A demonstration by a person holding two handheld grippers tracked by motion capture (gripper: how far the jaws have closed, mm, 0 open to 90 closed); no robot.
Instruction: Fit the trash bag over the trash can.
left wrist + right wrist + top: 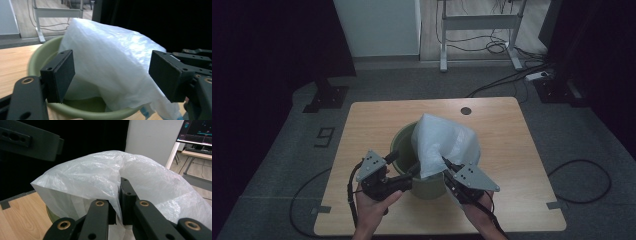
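Note:
A pale green round bin point(400, 136) stands on the wooden table point(507, 150), and a white crinkly plastic bag point(444, 140) billows up out of its mouth. My right gripper point(446, 161) is at the bin's near right rim, shut on a fold of the bag point(82, 175), its jaws point(120, 195) pinching the film. My left gripper point(404, 164) is at the near left rim, open. In the left gripper view its wide-apart pads point(61, 75) frame the bag point(112, 50) and the green rim point(37, 55) without touching the film.
A small round hole point(466, 110) sits near the table's far edge. Beyond the table are a white desk frame point(477, 22), floor cables point(497, 47), a power strip point(537, 76) and a white cabinet point(377, 25). A lit monitor point(197, 131) shows in the right gripper view.

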